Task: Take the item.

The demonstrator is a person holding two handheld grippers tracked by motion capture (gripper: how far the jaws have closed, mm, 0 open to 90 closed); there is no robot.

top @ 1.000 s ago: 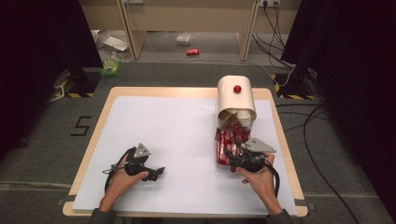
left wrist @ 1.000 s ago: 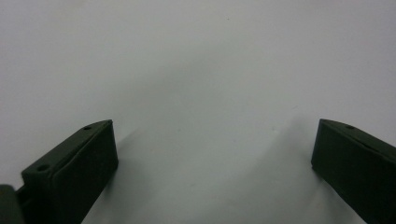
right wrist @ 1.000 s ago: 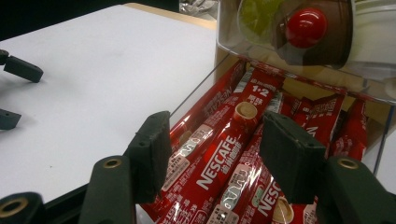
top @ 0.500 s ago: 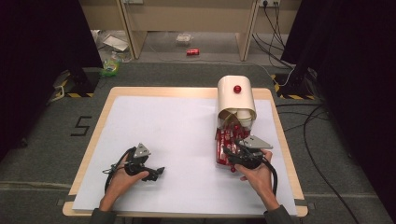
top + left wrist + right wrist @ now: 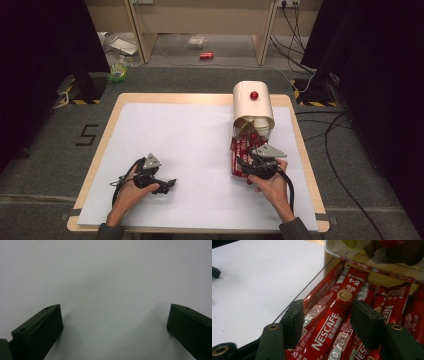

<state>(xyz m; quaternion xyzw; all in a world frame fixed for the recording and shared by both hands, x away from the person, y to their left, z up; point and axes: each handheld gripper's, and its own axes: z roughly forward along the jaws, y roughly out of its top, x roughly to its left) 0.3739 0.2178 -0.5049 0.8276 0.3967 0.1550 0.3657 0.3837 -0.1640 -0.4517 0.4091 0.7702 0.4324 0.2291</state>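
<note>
A clear tray (image 5: 234,150) of several red Nescafe sachets (image 5: 242,146) lies at the table's right, at the mouth of a cream dispenser (image 5: 252,106) with a red knob (image 5: 254,95). My right gripper (image 5: 244,165) reaches into that tray from the front. In the right gripper view it (image 5: 328,320) is open, with its jaws straddling one red sachet (image 5: 332,322) that lies on top of the pile. My left gripper (image 5: 169,184) rests on the white sheet (image 5: 185,140) at the front left. It (image 5: 115,322) is open, with bare sheet between the jaws.
White cups (image 5: 261,123) sit inside the dispenser's mouth. The tray's clear wall (image 5: 312,282) runs just left of my right jaws. A wooden table rim (image 5: 110,120) frames the sheet. Cables (image 5: 345,150) trail on the floor to the right.
My right gripper has edged slightly left and deeper over the sachets. The left gripper has stayed where it was.
</note>
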